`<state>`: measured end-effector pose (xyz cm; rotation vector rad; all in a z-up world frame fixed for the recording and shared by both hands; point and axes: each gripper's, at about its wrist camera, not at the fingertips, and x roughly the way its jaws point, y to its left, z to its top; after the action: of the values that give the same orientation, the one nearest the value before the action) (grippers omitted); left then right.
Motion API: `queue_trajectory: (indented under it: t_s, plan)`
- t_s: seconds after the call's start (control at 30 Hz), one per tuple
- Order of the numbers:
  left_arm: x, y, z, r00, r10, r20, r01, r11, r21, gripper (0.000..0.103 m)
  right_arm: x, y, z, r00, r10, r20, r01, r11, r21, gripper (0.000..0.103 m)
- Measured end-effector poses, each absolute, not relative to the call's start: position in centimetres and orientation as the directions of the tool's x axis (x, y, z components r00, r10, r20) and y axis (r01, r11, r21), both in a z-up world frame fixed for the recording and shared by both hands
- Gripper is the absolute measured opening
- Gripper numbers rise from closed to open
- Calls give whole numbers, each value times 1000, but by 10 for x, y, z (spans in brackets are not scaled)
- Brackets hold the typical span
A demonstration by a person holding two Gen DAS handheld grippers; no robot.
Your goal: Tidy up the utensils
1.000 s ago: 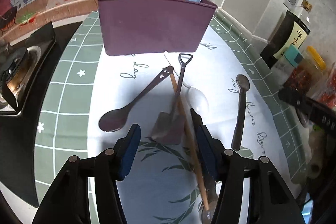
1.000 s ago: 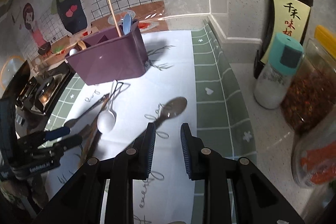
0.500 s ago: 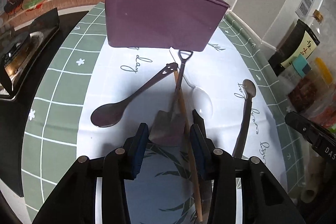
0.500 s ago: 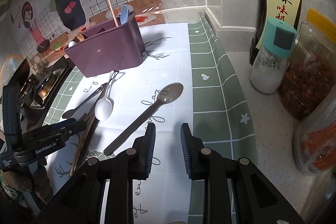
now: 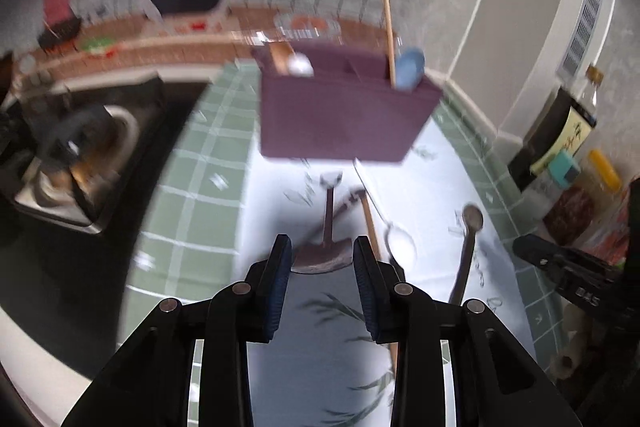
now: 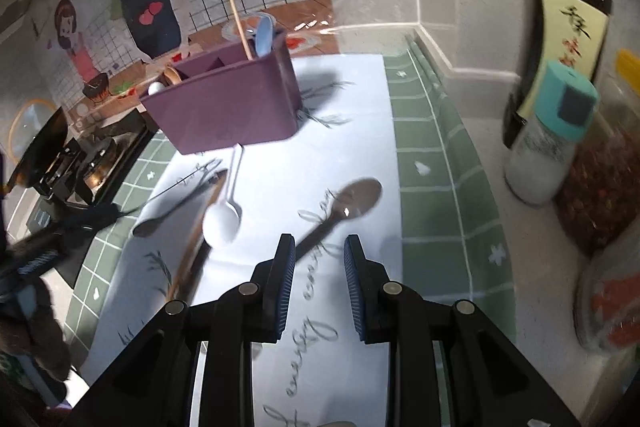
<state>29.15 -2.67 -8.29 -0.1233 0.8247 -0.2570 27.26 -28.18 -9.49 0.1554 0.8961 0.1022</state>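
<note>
A purple utensil holder (image 5: 344, 115) (image 6: 228, 107) stands at the back of the mat with a wooden chopstick and a blue spoon in it. My left gripper (image 5: 322, 259) is shut on a small grey spatula (image 5: 324, 255), holding its blade with the handle pointing toward the holder. My right gripper (image 6: 320, 255) is open and empty above the handle of a brown spoon (image 6: 344, 207) that lies on the mat. A white spoon (image 6: 222, 219), a wooden chopstick (image 6: 196, 239) and a dark spoon (image 6: 168, 207) lie on the mat to the left.
A stove (image 5: 80, 155) sits at the left. A soy sauce bottle (image 6: 560, 39), a teal-capped shaker (image 6: 548, 147) and jars (image 6: 600, 195) stand along the right. The wall is close behind the holder.
My left gripper closed on the grey spatula and lifted it, swinging toward the holder; the view is blurred. My right gripper moved forward toward the brown spoon.
</note>
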Motion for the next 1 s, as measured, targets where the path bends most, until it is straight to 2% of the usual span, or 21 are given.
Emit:
queue_trajectory:
  t_s: [0.1,0.23,0.37,0.53,0.8,0.9,1.0]
  plan:
    - [287,-12,-61,698,-230,-678,158,973,-168,32,294,-286,-102,600,158,-784,48,971,233,24]
    - [281,4,-45,724,-205,-658,139,979,-152,31,322,-286,-119,540,12,-841,225,962,158,26]
    - [275,16,-43,736,-177,-653,117,984,-136,31,335,-290,-127,524,7,-852,325,922,208,26]
    - [276,26,-44,735,-160,-659,89,986,-140,31,352,-276,-137,502,3,-865,316,930,187,26]
    - [280,28,-42,731,-163,-662,84,985,-150,31,369,-253,-142,532,-83,-843,256,964,68,36]
    - [282,27,-43,726,-171,-666,90,984,-154,31,371,-246,-143,536,-101,-838,205,979,13,30]
    - [286,26,-43,722,-177,-669,96,983,-156,31,365,-251,-139,550,-43,-834,175,983,64,29]
